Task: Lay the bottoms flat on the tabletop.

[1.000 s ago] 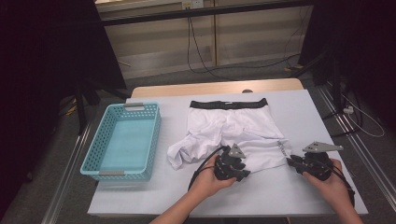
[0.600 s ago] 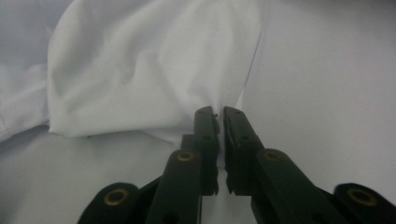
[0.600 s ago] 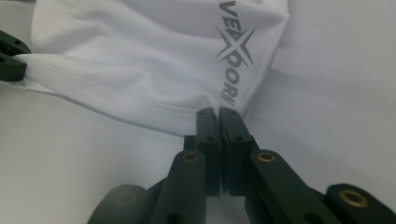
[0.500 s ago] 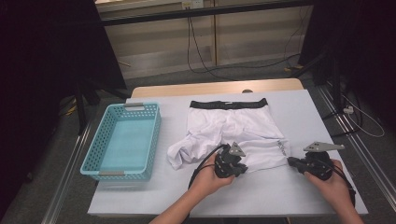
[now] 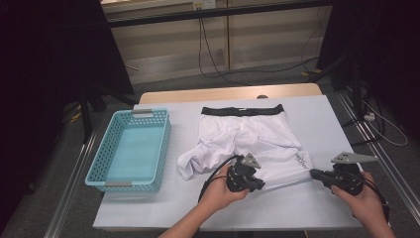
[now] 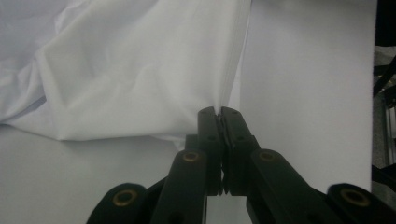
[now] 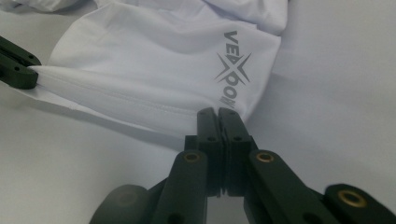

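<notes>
Shorts [image 5: 247,136] lie flat on the table [image 5: 163,208] beside the basket [image 5: 131,148]. We see our left gripper [image 6: 218,111] and right gripper [image 7: 217,112] have just closed, each now pinching the near hem.

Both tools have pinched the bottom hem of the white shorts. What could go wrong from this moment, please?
1. The left tool and right tool each hold only a thin edge of the white shorts, so the hem may slip out when lifted.
2. The other leg lies crumpled, so a fold may come out uneven.
3. The blue basket stands near; dragged cloth could catch it.
</notes>
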The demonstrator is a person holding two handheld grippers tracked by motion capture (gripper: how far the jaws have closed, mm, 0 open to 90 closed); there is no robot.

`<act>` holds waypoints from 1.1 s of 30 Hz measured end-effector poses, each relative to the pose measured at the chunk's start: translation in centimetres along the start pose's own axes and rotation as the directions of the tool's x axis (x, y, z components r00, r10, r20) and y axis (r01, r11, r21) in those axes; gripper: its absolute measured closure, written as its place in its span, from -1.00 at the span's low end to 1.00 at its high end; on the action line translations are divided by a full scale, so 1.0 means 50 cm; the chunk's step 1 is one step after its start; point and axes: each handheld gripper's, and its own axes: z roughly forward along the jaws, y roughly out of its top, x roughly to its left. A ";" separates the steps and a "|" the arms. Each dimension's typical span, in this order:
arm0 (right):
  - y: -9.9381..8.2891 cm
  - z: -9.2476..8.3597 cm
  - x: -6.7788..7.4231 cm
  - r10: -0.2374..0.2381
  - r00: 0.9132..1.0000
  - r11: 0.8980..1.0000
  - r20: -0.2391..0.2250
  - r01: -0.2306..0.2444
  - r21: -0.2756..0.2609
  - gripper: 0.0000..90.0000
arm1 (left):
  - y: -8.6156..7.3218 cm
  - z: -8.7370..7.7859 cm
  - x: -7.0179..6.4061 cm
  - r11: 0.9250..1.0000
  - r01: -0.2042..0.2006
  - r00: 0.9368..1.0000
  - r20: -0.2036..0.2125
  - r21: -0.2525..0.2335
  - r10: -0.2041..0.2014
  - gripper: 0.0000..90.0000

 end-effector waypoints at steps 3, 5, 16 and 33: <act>-0.008 -0.011 0.005 -0.009 1.000 1.000 -0.003 0.009 0.003 0.96 | 0.000 -0.002 -0.008 1.000 -0.014 1.000 0.010 0.006 0.014 0.95; -0.016 -0.019 0.009 -0.011 1.000 1.000 -0.007 0.011 0.007 0.96 | 0.001 -0.002 -0.012 1.000 -0.017 1.000 0.014 0.009 0.017 0.95; -0.054 -0.059 0.028 -0.007 1.000 1.000 -0.029 0.007 0.017 0.96 | 0.004 -0.014 -0.036 0.999 -0.034 0.998 0.058 0.009 0.034 0.95; -0.088 -0.096 0.034 -0.017 0.999 1.000 -0.032 0.017 0.015 0.96 | 0.008 -0.012 -0.063 0.998 -0.052 0.992 0.117 0.022 0.049 0.95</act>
